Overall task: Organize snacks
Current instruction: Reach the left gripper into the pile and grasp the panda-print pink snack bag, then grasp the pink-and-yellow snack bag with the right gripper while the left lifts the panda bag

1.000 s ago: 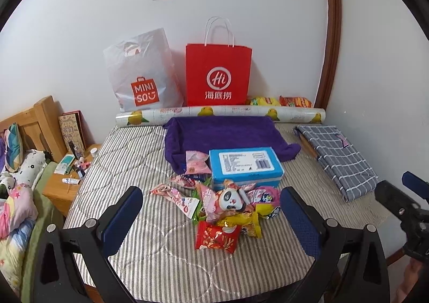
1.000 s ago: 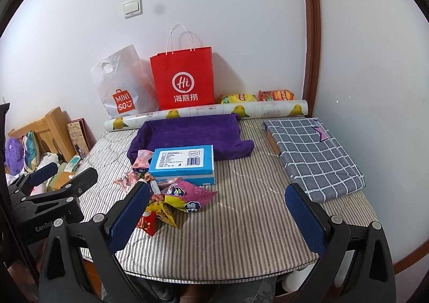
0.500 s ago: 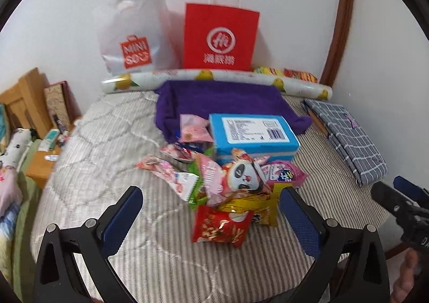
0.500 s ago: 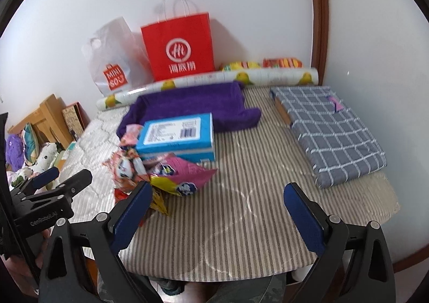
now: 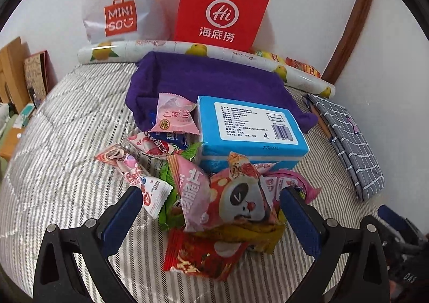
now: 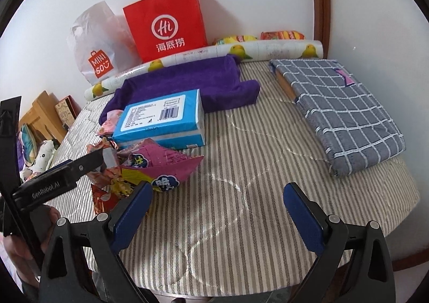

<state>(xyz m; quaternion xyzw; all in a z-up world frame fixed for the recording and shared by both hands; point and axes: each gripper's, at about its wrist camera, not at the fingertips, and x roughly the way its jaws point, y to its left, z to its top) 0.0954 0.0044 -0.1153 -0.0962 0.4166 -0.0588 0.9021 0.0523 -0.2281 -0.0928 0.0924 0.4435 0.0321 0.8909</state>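
Note:
A pile of snack packets lies on the striped table in front of a blue box point(image 5: 249, 128). On top is a panda-face packet point(image 5: 241, 202), with a pink packet point(image 5: 191, 191), a red packet point(image 5: 201, 254) and a yellow one point(image 5: 257, 233) around it. My left gripper point(image 5: 210, 219) is open, its fingers on either side of the pile just above it. My right gripper point(image 6: 217, 211) is open and empty over bare striped cloth, right of a pink packet point(image 6: 161, 166) and the blue box point(image 6: 161, 120).
A purple cloth point(image 5: 209, 80) lies behind the box. A red paper bag point(image 5: 221, 10), a white MINISO bag point(image 5: 120, 5) and a lemon-print roll point(image 5: 214, 54) stand at the wall. A folded grey checked cloth point(image 6: 340, 104) lies right. A wooden bedside stand point(image 6: 43, 112) is left.
Both grippers have moved forward and down toward the table. The left one now straddles the snack pile. Both stay open and nothing has been picked up.

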